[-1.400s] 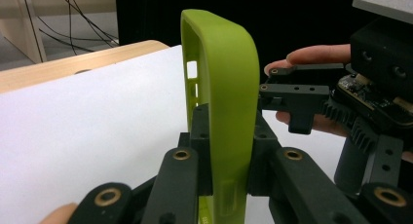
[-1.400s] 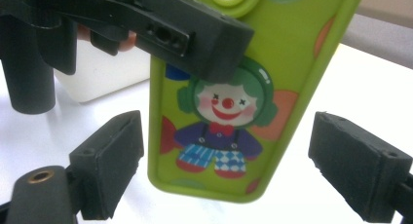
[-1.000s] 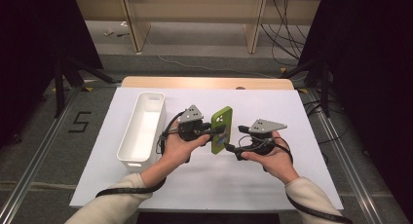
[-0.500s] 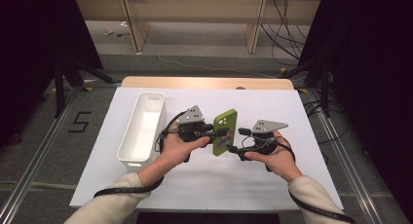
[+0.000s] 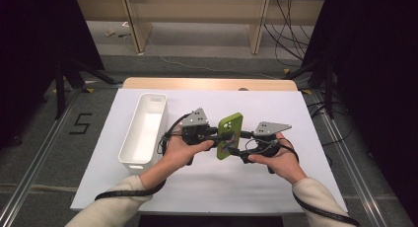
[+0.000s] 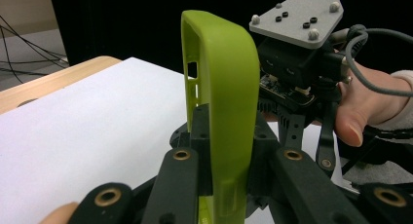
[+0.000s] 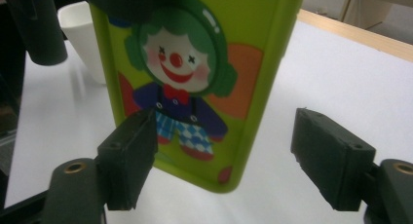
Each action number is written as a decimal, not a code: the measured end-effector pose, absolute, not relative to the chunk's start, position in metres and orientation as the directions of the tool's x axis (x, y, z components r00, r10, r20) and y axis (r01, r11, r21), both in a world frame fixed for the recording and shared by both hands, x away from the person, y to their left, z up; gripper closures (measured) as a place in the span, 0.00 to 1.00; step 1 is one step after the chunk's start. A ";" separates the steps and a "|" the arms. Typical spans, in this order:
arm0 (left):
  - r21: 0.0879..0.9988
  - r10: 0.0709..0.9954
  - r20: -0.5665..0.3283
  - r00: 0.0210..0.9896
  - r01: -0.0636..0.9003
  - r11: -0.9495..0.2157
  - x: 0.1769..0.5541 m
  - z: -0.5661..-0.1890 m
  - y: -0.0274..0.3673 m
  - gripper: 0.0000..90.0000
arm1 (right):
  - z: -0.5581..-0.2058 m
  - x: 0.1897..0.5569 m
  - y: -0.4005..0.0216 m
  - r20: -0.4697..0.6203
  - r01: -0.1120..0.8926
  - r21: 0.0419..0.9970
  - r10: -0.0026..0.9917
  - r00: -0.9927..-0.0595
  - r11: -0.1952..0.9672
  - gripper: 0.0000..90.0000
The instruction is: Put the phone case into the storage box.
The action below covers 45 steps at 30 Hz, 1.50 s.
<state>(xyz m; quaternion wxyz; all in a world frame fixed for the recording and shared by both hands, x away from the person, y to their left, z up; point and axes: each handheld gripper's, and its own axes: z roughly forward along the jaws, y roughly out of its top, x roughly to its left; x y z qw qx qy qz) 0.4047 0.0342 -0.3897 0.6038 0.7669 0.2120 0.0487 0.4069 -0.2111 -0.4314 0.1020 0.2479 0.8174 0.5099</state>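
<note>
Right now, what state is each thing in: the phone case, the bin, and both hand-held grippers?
Phone case: held off the table, upright on edge, clown print facing the right hand-held gripper.
Bin: upright on the table, empty, untouched.
Left hand-held gripper: shut on the phone case's edge.
Right hand-held gripper: jaws have just been closing, set either side of the case's lower end, not yet pressing it.

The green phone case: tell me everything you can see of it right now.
The lime-green phone case, seemingly soft rubbery plastic, is held upright on edge above the white table. Its back bears a clown print with a red nose; its rim has side cutouts. The left hand-held gripper is shut on one edge. The right hand-held gripper straddles the lower end, jaws just closing, pads not yet pressing.
</note>
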 end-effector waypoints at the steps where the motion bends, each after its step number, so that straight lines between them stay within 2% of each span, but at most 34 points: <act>1: 0.947 0.382 -0.180 0.907 0.265 -0.183 0.405 -0.390 0.034 0.86 | -0.431 0.407 -0.211 0.092 0.302 0.886 0.506 -0.857 0.351 0.31; 14: 0.961 0.370 -0.112 0.922 0.195 -0.195 0.409 -0.390 0.033 0.87 | -0.431 0.407 -0.210 0.156 0.315 0.901 0.456 -0.876 0.297 0.45; 19: 0.955 0.389 -0.154 0.908 0.238 -0.176 0.406 -0.389 0.034 0.87 | -0.432 0.408 -0.212 0.173 0.329 0.900 0.457 -0.873 0.286 0.55; 36: 0.970 0.408 -0.140 0.902 0.208 -0.125 0.407 -0.386 0.041 0.86 | -0.431 0.410 -0.221 0.281 0.386 0.893 0.385 -0.879 0.231 0.79; 45: 0.974 0.421 -0.143 0.896 0.203 -0.101 0.408 -0.383 0.043 0.74 | -0.428 0.410 -0.222 0.305 0.385 0.900 0.334 -0.892 0.206 0.87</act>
